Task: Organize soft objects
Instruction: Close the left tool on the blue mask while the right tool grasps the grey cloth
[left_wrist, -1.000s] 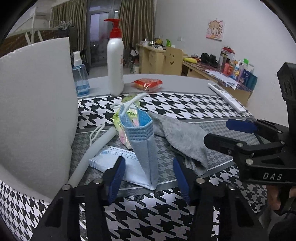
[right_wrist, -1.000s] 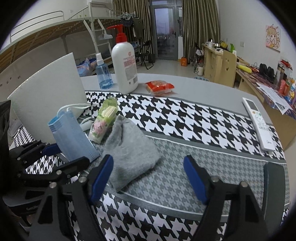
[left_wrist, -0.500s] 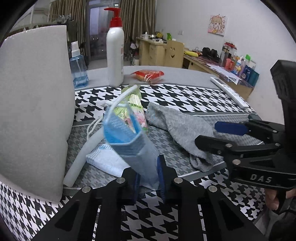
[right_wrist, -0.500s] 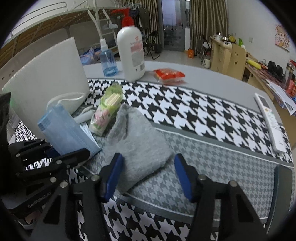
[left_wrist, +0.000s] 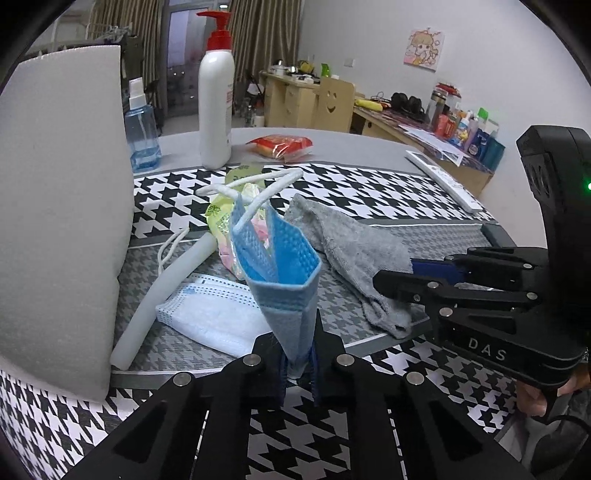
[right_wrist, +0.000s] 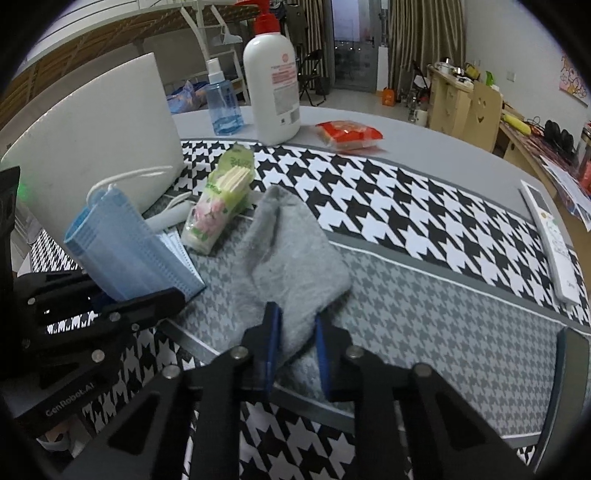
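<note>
A folded blue face mask (left_wrist: 280, 273) stands upright, its white ear loop on top, and my left gripper (left_wrist: 297, 373) is shut on its lower end. From the right wrist view that mask (right_wrist: 122, 251) rises above the left gripper (right_wrist: 110, 306) at the left. A grey sock (right_wrist: 291, 258) lies across the grey houndstooth mat (right_wrist: 443, 325). My right gripper (right_wrist: 295, 332) is closing, and its blue pads press the sock's near end between them. In the left wrist view the right gripper (left_wrist: 397, 273) pinches the sock (left_wrist: 354, 251) from the right.
A white mask (left_wrist: 210, 317) lies flat beside a white foam tube (left_wrist: 162, 280) and a green-pink tissue pack (left_wrist: 225, 221). A tall foam board (left_wrist: 55, 203) stands at the left. Behind are a pump bottle (left_wrist: 216, 110), a spray bottle (left_wrist: 142, 133), a red packet (left_wrist: 280, 146) and a remote (right_wrist: 554, 251).
Both pairs of jaws went from wide apart to closed. The left one closed on the blue mask's lower end, the right one on the near end of the grey sock.
</note>
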